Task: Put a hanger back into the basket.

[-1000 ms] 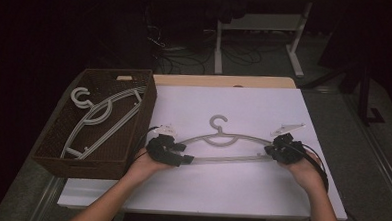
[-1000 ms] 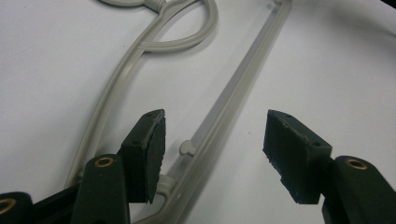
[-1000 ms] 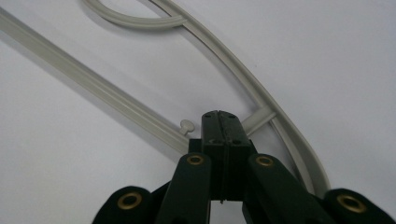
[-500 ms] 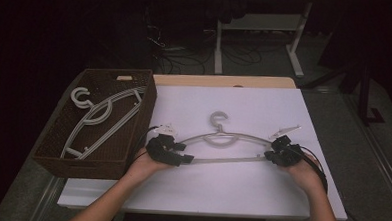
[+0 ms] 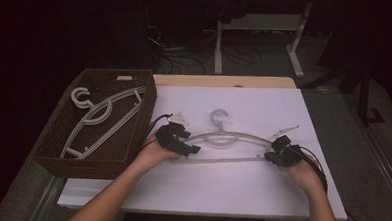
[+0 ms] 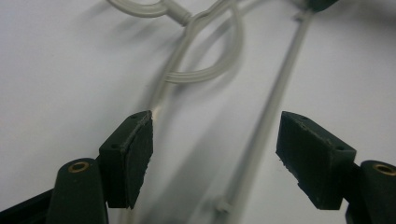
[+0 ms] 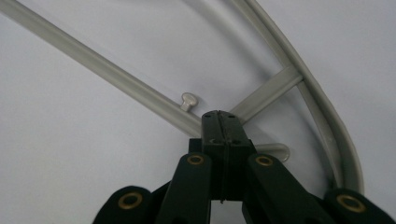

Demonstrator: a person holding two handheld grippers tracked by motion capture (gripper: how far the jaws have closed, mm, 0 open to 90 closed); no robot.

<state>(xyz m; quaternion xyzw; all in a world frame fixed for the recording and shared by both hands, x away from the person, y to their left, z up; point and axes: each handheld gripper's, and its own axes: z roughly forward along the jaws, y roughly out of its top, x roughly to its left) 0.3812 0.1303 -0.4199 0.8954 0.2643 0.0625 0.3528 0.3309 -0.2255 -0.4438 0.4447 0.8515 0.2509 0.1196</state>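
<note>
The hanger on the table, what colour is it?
Pale grey hanger, plain with no pattern; clearest in the right gripper view.

White table [image 5: 290, 194] bears hanger [image 5: 223, 139] and basket [image 5: 56, 159].

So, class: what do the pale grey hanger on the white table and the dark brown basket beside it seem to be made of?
The pale grey hanger looks like moulded plastic with a smooth, matte finish: ribbed bars and small moulded pegs show in the right gripper view. The dark brown basket looks woven, probably wicker or rattan: its walls show a fine weave texture, though the dim light leaves the fibre open.
</note>
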